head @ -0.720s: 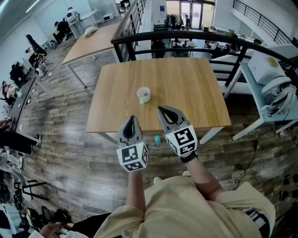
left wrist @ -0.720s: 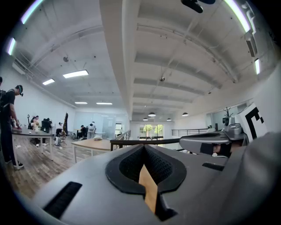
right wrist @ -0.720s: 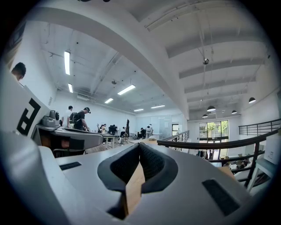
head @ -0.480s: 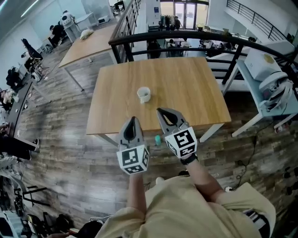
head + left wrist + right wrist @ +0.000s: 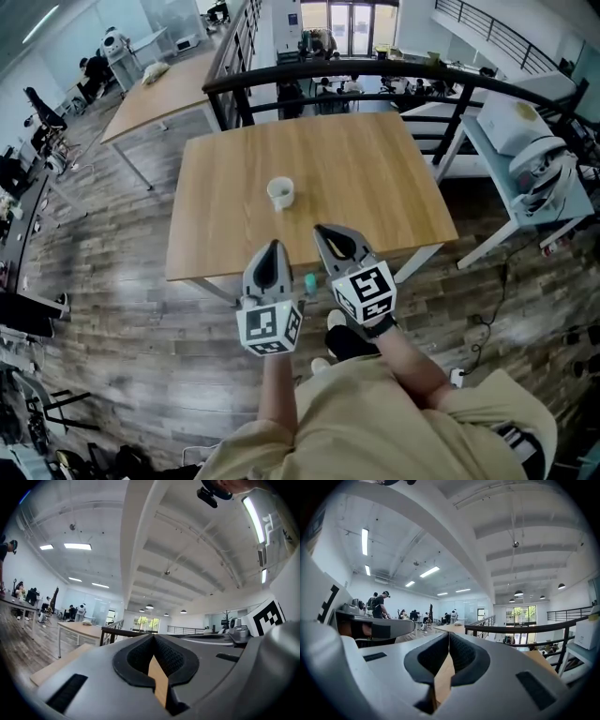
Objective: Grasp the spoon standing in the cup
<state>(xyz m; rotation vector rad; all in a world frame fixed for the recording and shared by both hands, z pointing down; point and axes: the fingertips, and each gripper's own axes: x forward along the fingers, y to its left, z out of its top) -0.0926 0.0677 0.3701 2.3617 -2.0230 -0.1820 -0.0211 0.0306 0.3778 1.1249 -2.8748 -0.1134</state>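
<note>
A small white cup (image 5: 280, 192) stands on the wooden table (image 5: 375, 178), left of its middle. No spoon can be made out in the cup at this distance. My left gripper (image 5: 274, 245) and right gripper (image 5: 320, 229) are held side by side at the table's near edge, well short of the cup. Both point toward it. In the left gripper view the left gripper (image 5: 152, 637) has its jaws closed together with nothing between them. The right gripper (image 5: 448, 634) looks the same in its own view. Neither gripper view shows the cup.
A black railing (image 5: 375, 71) curves behind the table. A side table with a white machine (image 5: 539, 164) stands to the right. Another long table (image 5: 155, 89) lies at the far left. A small teal object (image 5: 309, 280) sits on the wood floor under the near edge.
The head view has shifted slightly, so the table and cup sit a little higher and further left. Both grippers keep the same pose and stay shut.
</note>
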